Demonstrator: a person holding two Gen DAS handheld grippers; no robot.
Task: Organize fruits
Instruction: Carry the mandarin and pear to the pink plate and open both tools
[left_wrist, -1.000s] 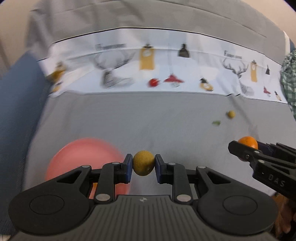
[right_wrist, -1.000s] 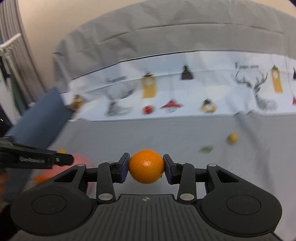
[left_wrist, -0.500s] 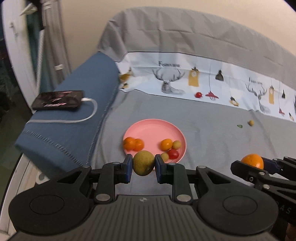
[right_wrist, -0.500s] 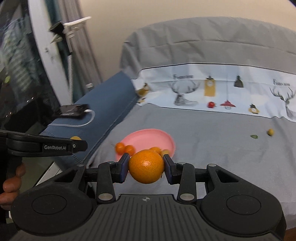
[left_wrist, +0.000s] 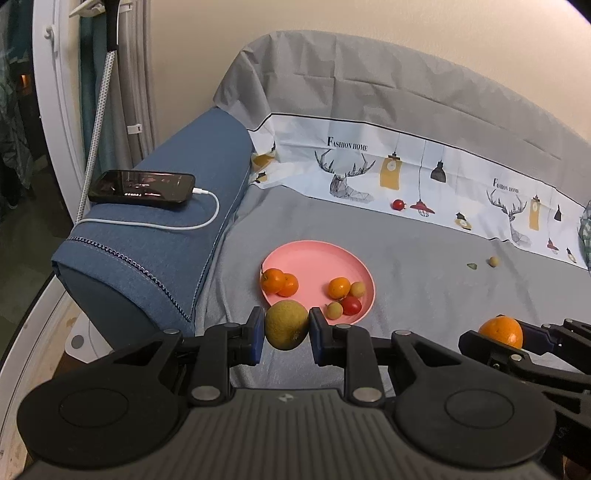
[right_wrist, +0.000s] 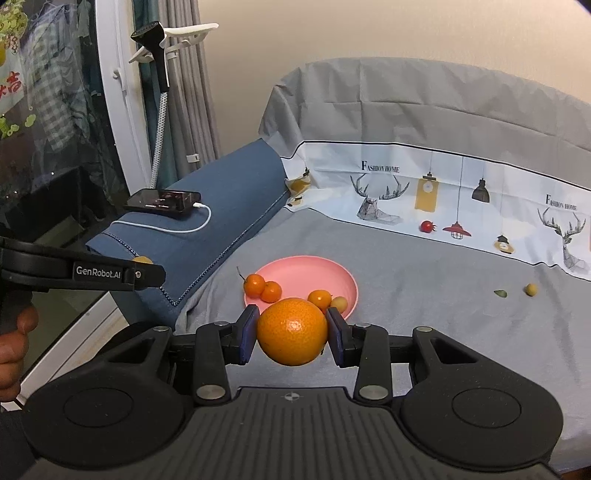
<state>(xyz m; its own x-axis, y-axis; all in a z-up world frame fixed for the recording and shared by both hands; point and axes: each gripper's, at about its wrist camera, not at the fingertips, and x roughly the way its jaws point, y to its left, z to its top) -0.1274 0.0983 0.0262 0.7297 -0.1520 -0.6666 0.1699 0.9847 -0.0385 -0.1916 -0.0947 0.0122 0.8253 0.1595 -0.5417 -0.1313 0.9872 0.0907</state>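
Note:
My left gripper (left_wrist: 287, 329) is shut on a yellow-green round fruit (left_wrist: 287, 328), held just in front of the near rim of a pink plate (left_wrist: 314, 262). My right gripper (right_wrist: 291, 331) is shut on a large orange (right_wrist: 291, 331), also near the plate (right_wrist: 306, 273). On the plate lie two small oranges (left_wrist: 279, 283), another small orange (left_wrist: 339, 287), a red cherry tomato (left_wrist: 351, 305) and small yellowish fruits (left_wrist: 357, 289). In the left wrist view the orange (left_wrist: 501, 331) shows at the right, in the right gripper. A red tomato (right_wrist: 427, 226) and a small yellow fruit (right_wrist: 531, 289) lie loose on the grey cover.
A blue armrest (left_wrist: 159, 236) stands left of the plate, with a phone (left_wrist: 142, 186) and its white cable (left_wrist: 184, 225) on top. A small green leaf (left_wrist: 471, 266) lies near the yellow fruit. A hand (right_wrist: 13, 343) shows at the left edge. The backrest (right_wrist: 424, 122) rises behind.
Both views have swung left from the middle of the seat to the pink plate and the armrest. The blur has gone. Each gripper has kept its fruit.

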